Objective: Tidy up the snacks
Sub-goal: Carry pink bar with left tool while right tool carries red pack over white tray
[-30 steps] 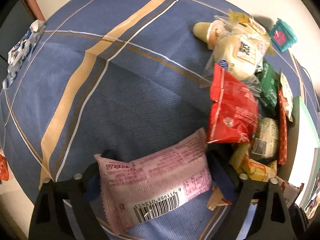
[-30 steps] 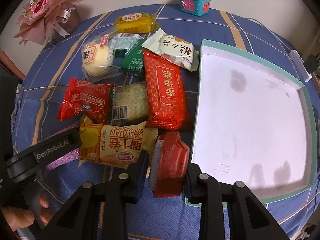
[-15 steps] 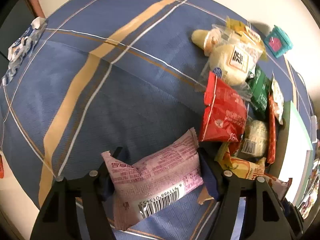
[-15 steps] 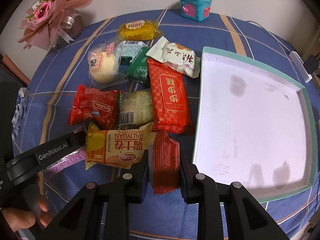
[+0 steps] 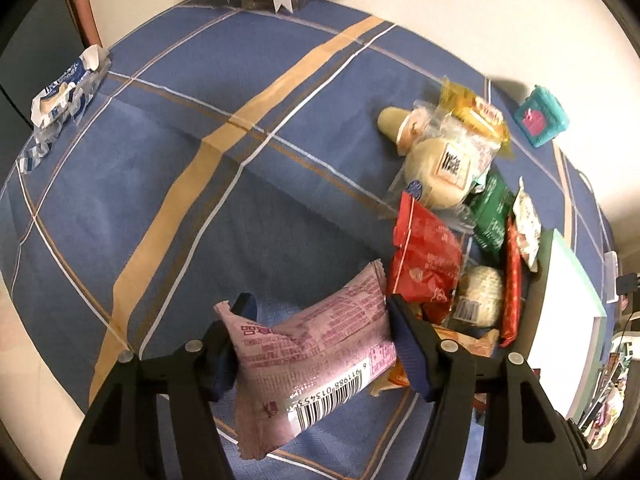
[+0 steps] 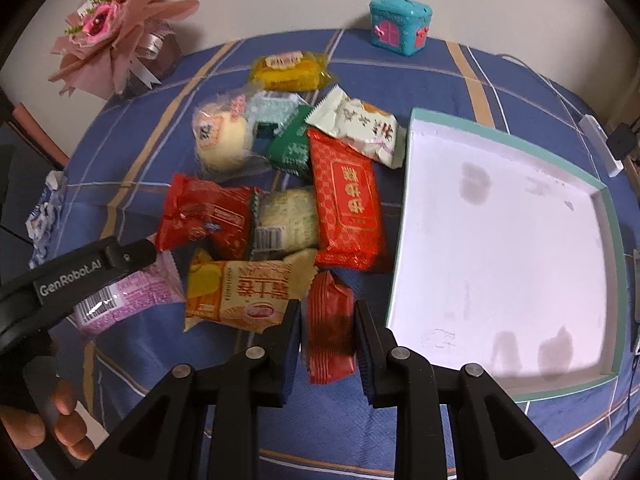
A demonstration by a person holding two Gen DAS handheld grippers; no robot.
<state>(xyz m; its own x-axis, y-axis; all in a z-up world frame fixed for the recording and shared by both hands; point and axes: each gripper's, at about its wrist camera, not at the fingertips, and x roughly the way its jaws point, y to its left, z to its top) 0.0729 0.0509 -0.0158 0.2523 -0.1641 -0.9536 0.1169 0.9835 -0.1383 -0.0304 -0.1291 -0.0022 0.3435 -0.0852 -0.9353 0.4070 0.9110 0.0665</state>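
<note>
My left gripper [image 5: 320, 320] has a crumpled pink snack packet [image 5: 312, 352] between its pads; the jaws are still closing on it, and the packet hangs above the blue checked tablecloth [image 5: 180, 220]. In the right wrist view the same pink packet [image 6: 132, 300] shows under one of the left gripper's fingers [image 6: 92, 268]. My right gripper [image 6: 327, 320] is shut on a dark red snack packet [image 6: 326, 292] beside the near left corner of the white tray [image 6: 614, 240] with a teal rim. Several more snack packets lie in a pile [image 6: 288, 184] left of the tray.
A pink bouquet [image 6: 108, 28] and a teal house-shaped box [image 6: 400, 26] stand at the far edge by the wall. A blue and white wrapper [image 5: 64, 96] lies at the far left edge. A person's hand [image 6: 60, 420] holds the left gripper's handle.
The left jaws have narrowed on the pink packet, crumpling it, and carried it upward off the cloth. The right gripper has squeezed the dark red packet narrower.
</note>
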